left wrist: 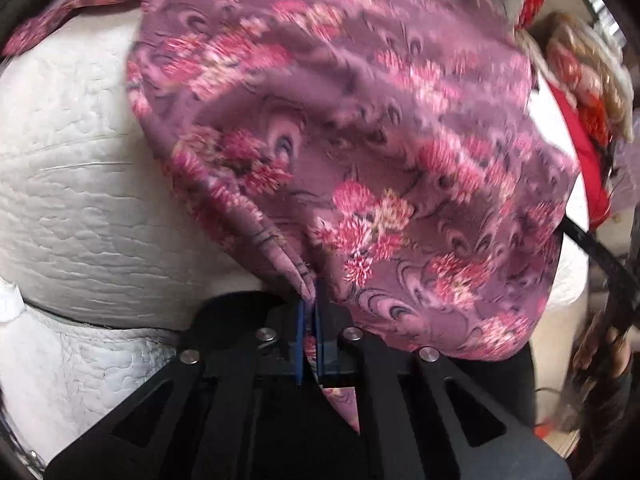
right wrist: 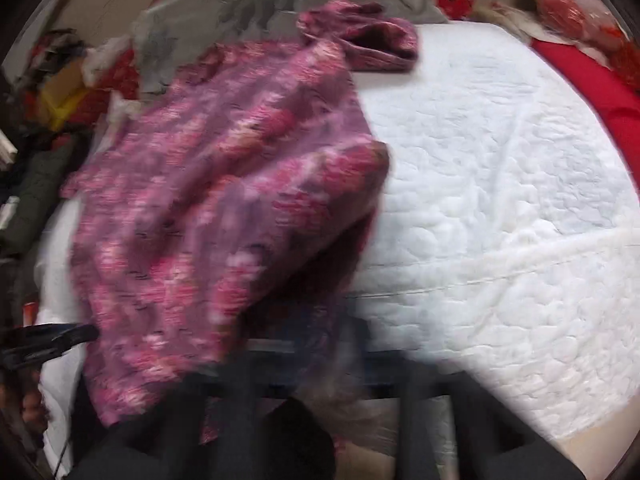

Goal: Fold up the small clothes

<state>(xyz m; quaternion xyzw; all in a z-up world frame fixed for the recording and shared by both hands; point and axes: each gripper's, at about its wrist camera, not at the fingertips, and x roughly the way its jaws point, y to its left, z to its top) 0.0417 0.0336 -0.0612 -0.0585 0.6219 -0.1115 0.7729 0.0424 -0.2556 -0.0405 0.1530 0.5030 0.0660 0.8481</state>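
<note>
A small purple garment with a pink flower print hangs over the white quilted mattress. My left gripper is shut on a pinched edge of the garment, and a corner of cloth pokes out behind its blue pads. In the right wrist view the same garment is lifted and blurred by motion. My right gripper sits under the garment's lower edge; cloth covers its tips, and the blur hides how the jaws stand. One sleeve trails on the mattress at the back.
A grey patterned pillow lies at the head of the mattress. Red cloth and packed bags line the right side. Piled clutter fills the left. The other gripper's black arm shows at right.
</note>
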